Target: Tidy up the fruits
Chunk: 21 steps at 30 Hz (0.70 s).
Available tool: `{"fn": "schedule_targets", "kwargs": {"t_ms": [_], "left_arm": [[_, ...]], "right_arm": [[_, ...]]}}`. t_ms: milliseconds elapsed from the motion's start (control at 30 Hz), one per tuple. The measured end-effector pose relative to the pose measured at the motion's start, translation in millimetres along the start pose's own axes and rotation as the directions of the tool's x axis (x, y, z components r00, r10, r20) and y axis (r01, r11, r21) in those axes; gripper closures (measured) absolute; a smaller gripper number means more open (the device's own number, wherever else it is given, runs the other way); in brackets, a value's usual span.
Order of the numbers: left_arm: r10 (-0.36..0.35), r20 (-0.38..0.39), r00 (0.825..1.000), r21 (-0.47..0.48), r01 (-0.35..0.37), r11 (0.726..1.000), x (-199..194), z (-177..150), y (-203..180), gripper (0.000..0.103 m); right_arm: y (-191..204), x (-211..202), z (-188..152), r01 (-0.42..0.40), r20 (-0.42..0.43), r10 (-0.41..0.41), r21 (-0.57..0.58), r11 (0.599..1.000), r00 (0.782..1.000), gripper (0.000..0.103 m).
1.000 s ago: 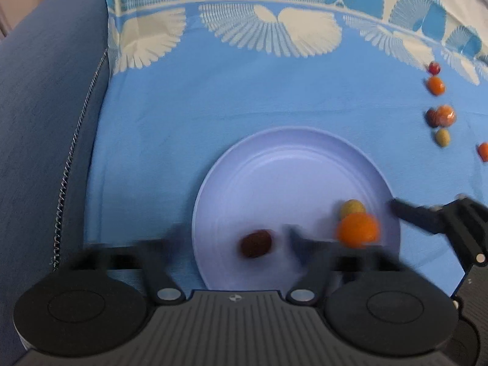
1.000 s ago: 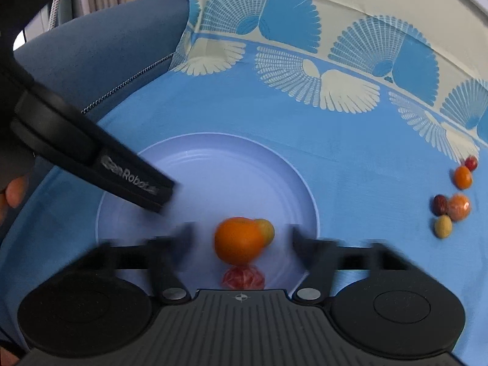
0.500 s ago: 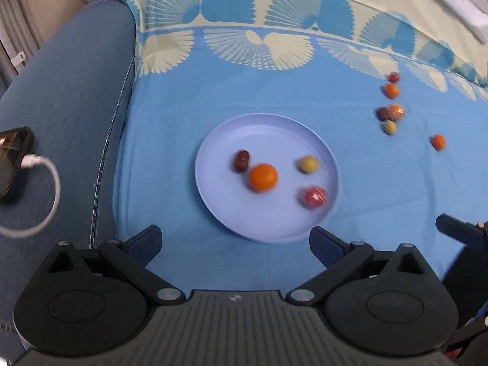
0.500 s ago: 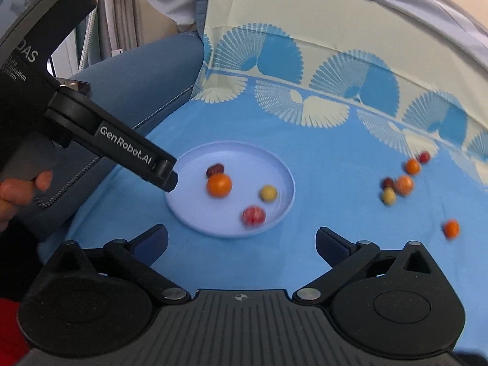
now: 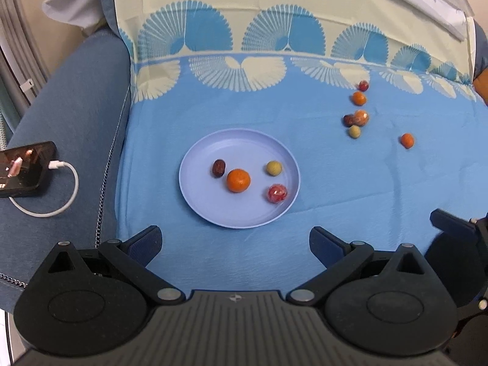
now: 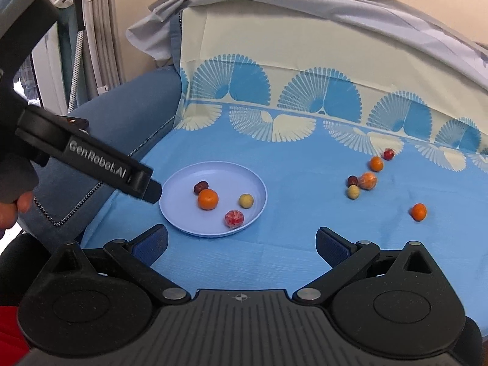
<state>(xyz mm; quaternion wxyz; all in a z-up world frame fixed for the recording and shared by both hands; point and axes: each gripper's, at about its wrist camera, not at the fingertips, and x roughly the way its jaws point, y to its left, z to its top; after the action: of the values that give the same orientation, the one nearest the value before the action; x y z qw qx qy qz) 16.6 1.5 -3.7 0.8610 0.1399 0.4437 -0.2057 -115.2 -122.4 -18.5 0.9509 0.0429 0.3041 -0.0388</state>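
Both hand-held grippers (jaws apart) have withdrawn from plate [image 5: 195,210].

surface: blue cloth [image 5: 335,189] | on it: plate [image 5: 195,195], six loose fruits [image 5: 354,131]

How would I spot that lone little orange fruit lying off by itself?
Start at the round plate on the blue cloth, then look right, past the cluster of five small fruits. The orange fruit lies alone, nearer the camera than the cluster, touching nothing.
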Motion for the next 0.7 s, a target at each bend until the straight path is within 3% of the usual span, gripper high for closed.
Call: {"fn": "schedule_targets", "kwargs": {"t_ms": [700], "left_arm": [[0.006, 0.069, 0.998, 0.010, -0.007, 1.000, -20.9, 1.8, -3.1, 0.000]], "right_arm": [[4.9, -18.6, -1.2, 0.019, 0.052, -0.017, -0.025, 1.000, 0.998, 0.001]]}}
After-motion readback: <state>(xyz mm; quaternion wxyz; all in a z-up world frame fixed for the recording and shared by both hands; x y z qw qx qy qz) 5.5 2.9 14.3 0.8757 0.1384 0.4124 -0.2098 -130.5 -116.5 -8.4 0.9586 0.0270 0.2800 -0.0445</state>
